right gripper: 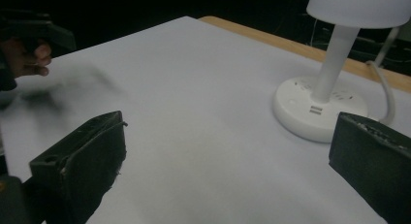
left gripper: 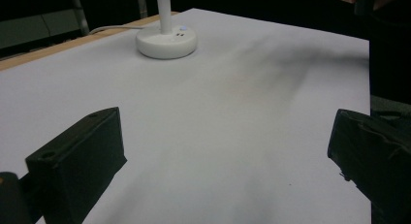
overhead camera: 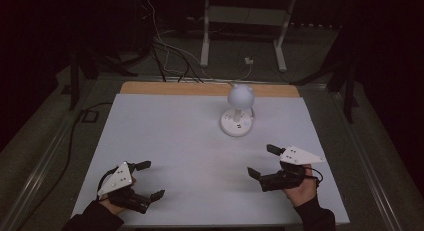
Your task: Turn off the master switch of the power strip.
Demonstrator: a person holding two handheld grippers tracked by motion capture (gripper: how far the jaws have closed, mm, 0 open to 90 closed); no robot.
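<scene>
Approach step: the left gripper (overhead camera: 149, 180) and right gripper (overhead camera: 261, 160), jaws wide and empty, rest at lower frame. Next, probably advance the right gripper toward the white round-based desk lamp (overhead camera: 237, 122) at upper centre.

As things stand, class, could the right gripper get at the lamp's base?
Probably yes: the right gripper is open, and bare table lies between it and the lamp's base.

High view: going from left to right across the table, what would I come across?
Left gripper held in a hand → white desk lamp farther back → right gripper held in the other hand, all over the white table.
</scene>
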